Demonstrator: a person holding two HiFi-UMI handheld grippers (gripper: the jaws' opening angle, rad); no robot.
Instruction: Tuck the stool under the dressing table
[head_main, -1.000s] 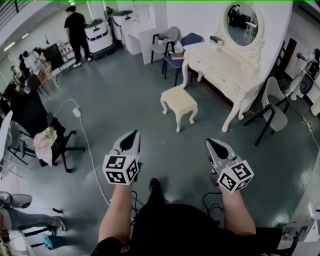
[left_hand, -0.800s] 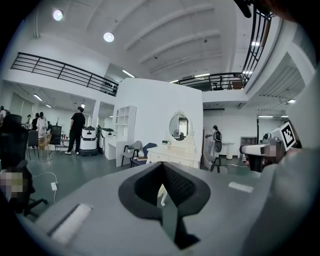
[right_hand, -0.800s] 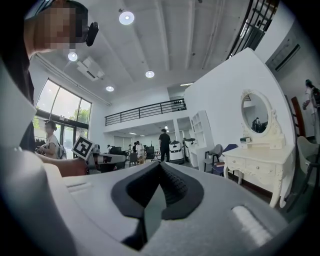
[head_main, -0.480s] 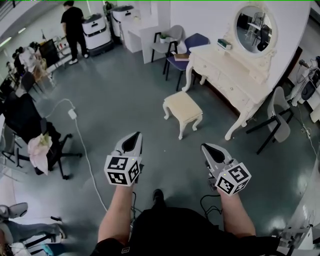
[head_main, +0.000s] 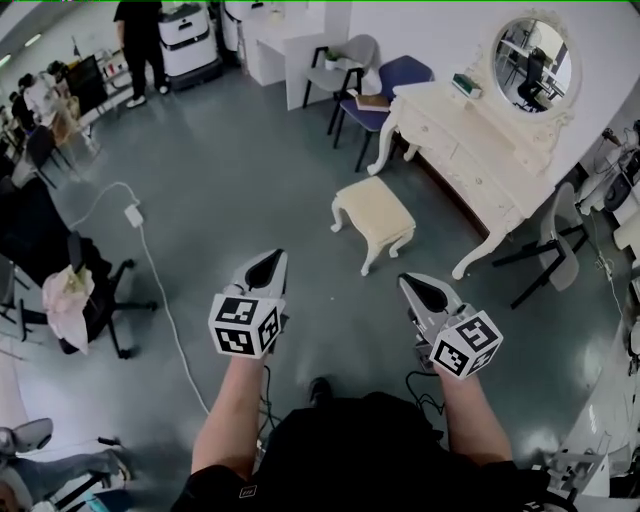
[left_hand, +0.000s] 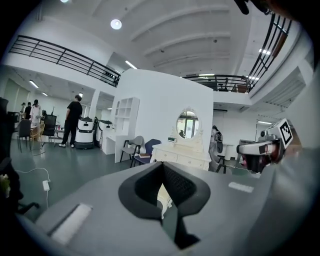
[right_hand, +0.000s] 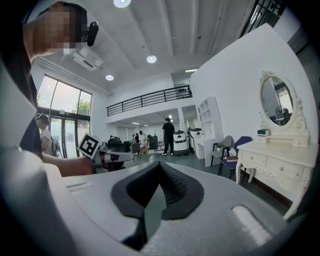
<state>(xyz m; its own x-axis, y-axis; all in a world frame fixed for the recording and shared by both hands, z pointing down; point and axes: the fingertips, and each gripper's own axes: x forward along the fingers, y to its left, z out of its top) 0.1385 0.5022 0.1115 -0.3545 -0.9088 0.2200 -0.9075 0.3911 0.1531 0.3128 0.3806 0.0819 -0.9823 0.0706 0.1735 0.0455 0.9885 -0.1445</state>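
Both grippers are up in front of the person. The left gripper has its fingers pressed fully together with nothing in them, and so does the right gripper, same as a second ago. What's changed is the view: the whole room has slid toward the near side, so the person is closer in now. The cream stool sits a bit lower and further right in the head view than before. It's still out on the grey floor, standing upright just left of the white dressing table and not under it. It's far of both grippers and well apart from them. The oval mirror has shifted right too, and the person in black at the far left is now cut by the top edge.
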